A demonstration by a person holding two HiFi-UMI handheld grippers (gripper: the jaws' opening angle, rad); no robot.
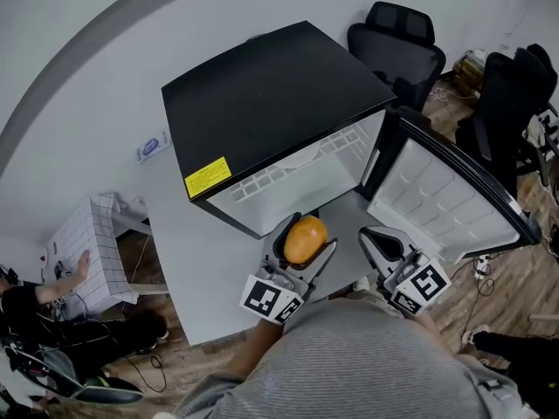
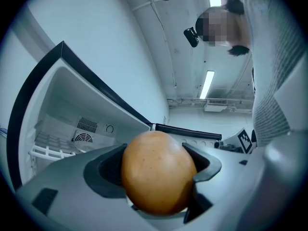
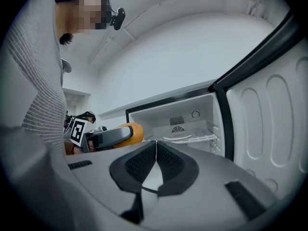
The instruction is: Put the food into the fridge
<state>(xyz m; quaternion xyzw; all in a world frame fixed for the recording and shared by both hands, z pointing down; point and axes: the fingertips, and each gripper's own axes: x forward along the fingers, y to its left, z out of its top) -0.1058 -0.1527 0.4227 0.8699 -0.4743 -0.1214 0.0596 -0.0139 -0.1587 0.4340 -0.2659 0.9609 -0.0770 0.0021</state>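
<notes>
An orange fruit (image 1: 305,240) sits clamped between the jaws of my left gripper (image 1: 302,243), held just in front of the open black mini fridge (image 1: 262,103). In the left gripper view the orange fruit (image 2: 157,171) fills the space between the two grey fingers (image 2: 103,170), with the fridge's white interior (image 2: 72,134) behind. My right gripper (image 1: 379,244) hovers to the right, near the open door (image 1: 454,190), its pads (image 3: 168,162) pressed together with nothing between them. From the right gripper view the fruit (image 3: 132,133) and left gripper (image 3: 108,137) show at the left.
The fridge stands on a grey floor patch (image 1: 188,269) by a white wall. Black office chairs (image 1: 397,46) stand behind the door. A white gridded box (image 1: 87,251) and a person's hand (image 1: 83,264) are at the left. A wire shelf (image 3: 190,137) spans the fridge interior.
</notes>
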